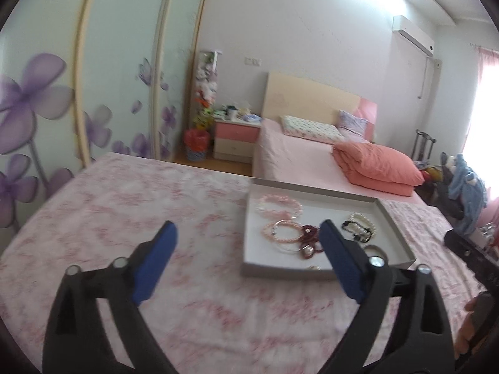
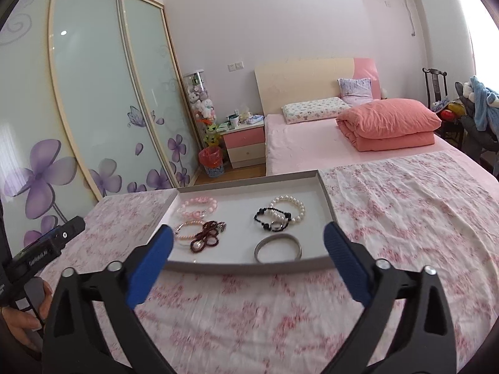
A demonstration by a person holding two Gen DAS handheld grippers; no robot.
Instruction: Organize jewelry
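A shallow white tray (image 2: 326,193) lies on a pink floral cloth and holds several bracelets: pink bead ones (image 2: 197,206), a dark red one (image 2: 208,234), a white pearl one (image 2: 288,208), a black bead one (image 2: 272,218) and a silver bangle (image 2: 277,248). My right gripper (image 2: 248,243) is open and empty, just in front of the tray's near edge. My left gripper (image 1: 248,237) is open and empty, left of the tray (image 1: 249,218); its right finger overlaps the tray's near part in the left wrist view, where the pink bracelets (image 1: 279,205) also show.
The cloth-covered surface (image 2: 405,212) spreads around the tray. Behind it is a pink bed with a folded salmon quilt (image 2: 389,124). A sliding wardrobe with purple flowers (image 2: 93,109) stands at left. A nightstand (image 2: 244,145) and red bin (image 2: 210,162) are at the back.
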